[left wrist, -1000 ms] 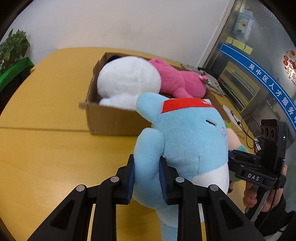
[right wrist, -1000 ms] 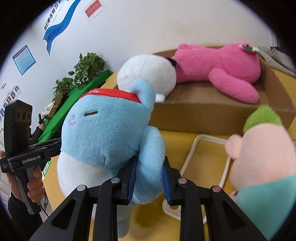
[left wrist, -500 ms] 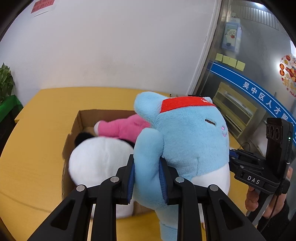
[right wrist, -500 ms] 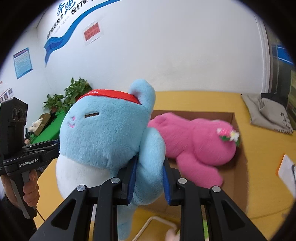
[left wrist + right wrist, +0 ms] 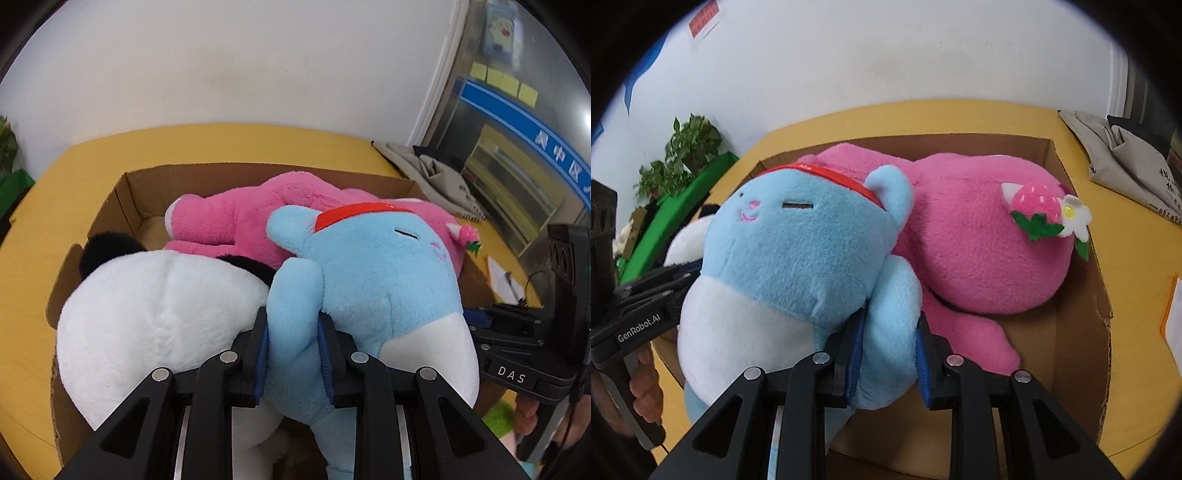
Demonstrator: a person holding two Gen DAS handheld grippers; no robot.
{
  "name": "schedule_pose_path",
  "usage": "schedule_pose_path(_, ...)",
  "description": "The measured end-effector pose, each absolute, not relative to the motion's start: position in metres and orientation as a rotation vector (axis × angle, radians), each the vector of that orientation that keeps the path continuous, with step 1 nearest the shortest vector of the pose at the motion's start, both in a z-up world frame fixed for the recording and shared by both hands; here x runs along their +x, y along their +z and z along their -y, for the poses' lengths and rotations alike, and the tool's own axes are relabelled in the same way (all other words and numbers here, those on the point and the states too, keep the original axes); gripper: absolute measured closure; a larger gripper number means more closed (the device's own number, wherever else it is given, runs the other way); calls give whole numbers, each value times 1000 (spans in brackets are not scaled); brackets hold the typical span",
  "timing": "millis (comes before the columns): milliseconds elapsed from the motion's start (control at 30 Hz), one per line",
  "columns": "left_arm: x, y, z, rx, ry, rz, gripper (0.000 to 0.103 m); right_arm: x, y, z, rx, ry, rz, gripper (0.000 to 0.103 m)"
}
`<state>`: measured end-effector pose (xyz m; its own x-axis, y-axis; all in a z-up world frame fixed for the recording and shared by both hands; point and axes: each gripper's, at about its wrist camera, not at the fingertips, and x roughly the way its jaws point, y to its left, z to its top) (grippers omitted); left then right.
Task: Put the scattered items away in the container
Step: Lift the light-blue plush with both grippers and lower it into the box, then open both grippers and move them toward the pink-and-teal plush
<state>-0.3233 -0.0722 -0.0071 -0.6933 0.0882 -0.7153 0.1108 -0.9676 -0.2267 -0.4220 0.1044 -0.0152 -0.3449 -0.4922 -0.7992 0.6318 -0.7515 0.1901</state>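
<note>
Both grippers pinched the blue plush (image 5: 373,280): the left gripper (image 5: 293,354) and right gripper (image 5: 888,354) each squeezed one of its arms. It hung mid-frame over the cardboard box (image 5: 1082,325), against the pink plush (image 5: 979,236) and white plush (image 5: 159,314). Judging by this, placing was in hand; next, lowering it in and spreading the fingers.

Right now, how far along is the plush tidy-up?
Done: the pink plush with the strawberry and the white-and-black plush lie in the cardboard box. In hand: the blue plush with a red headband, left gripper and right gripper each clamping an arm, over the box. Left: lowering and releasing it; whether other items remain is out of view.
</note>
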Motion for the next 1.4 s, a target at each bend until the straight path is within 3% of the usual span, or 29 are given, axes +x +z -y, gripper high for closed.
schedule_pose_path(233,-327,-20,46,1250,-2785,-108,77,-421,-39,-92,1271,-2131,-331,79)
schedule_pose_path(500,-307,-7,65,1238,-2842,-346,73,-402,2,-118,1122,-2182,-317,63)
schedule_pose_path(633,-286,2,78,1208,-2868,-530,66,-401,41,-129,984,-2171,-111,58)
schedule_pose_path(800,-262,4,72,1218,-2861,-476,66,-413,43,-89,979,-2099,-81,58)
schedule_pose_path(1067,-233,9,55,1230,-2884,-448,65,-400,22,-53,1030,-2166,-273,57)
schedule_pose_path(1133,-222,14,50,1211,-2884,-442,50,-392,33,-66,1005,-2194,-245,53)
schedule_pose_path(1167,-217,17,49,1192,-2884,-432,45,-386,37,-70,999,-2205,-239,40)
schedule_pose_path(1233,-200,25,45,1135,-2886,-413,23,-359,50,-88,943,-2245,-215,21)
schedule_pose_path(1333,-176,30,41,1076,-2885,-432,8,-310,55,-117,892,-2273,-190,21)
schedule_pose_path(1400,-165,28,39,1065,-2874,-446,3,-285,48,-131,906,-2287,-183,20)
